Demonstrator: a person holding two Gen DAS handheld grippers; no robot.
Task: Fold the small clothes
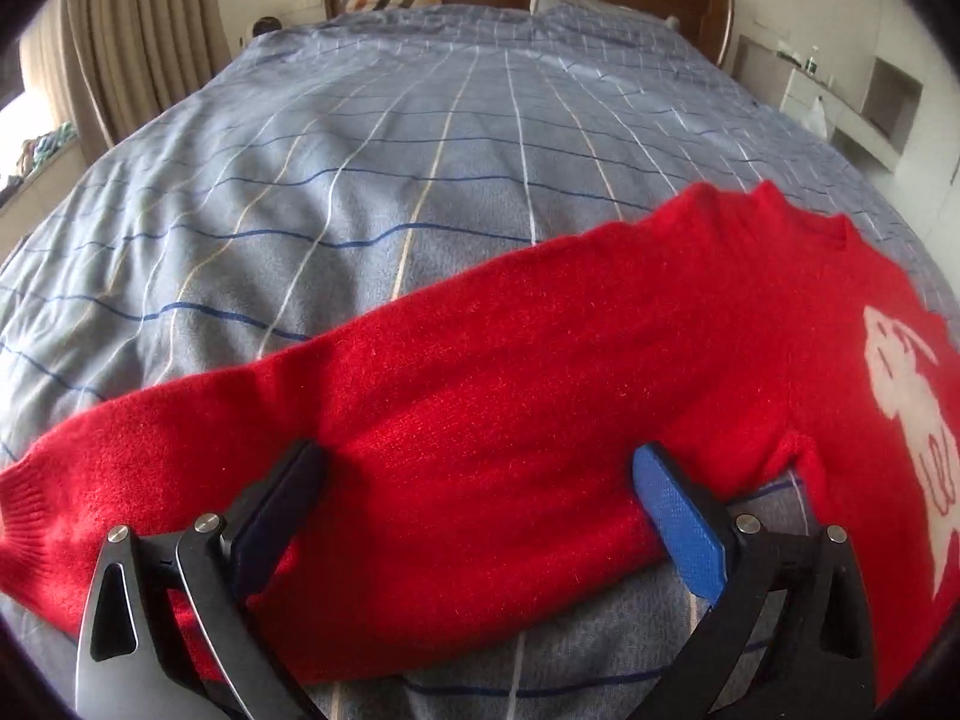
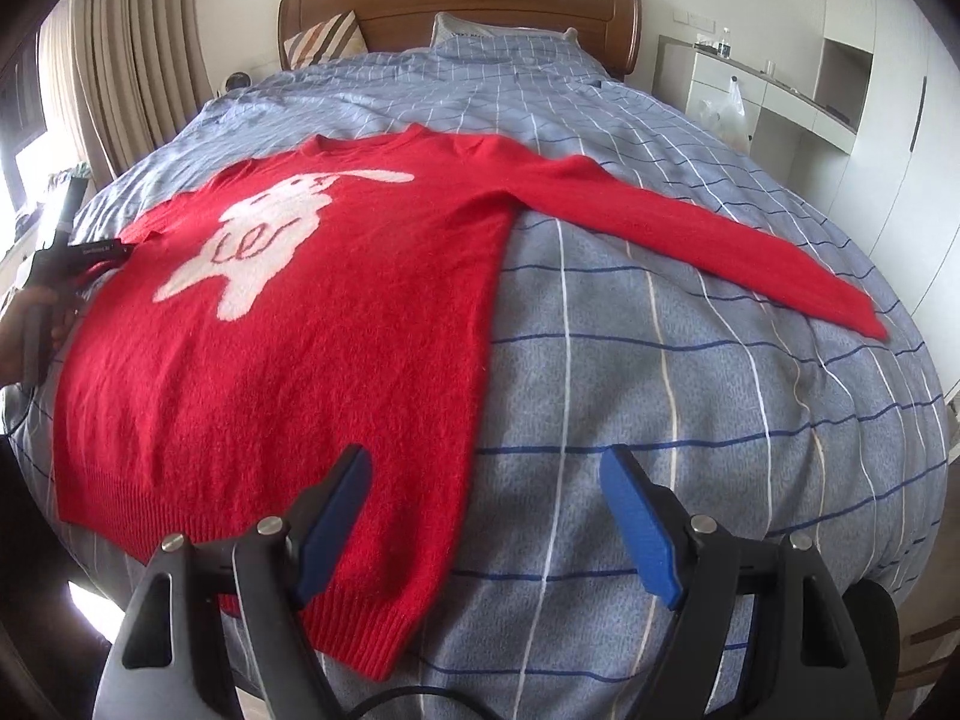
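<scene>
Red knit: one sweater (image 2: 312, 324), flat on bed (image 2: 690, 372), front up.
Sleeve axis: left sleeve (image 1: 420, 420) runs crosswise between left gripper (image 1: 480, 480) fingers.
Left gripper: jaws wide, no pinch visible.
Right gripper (image 2: 486, 516): jaws apart, straddling lower right hem corner.
Count: one sweater, two grippers.

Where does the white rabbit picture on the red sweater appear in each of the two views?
Left wrist view: the white rabbit picture sits at the far right edge, partly cut off.
Right wrist view: the white rabbit picture lies left of centre, on the chest of the red sweater.
Shared landmark: the wooden headboard, at the top in both.
</scene>
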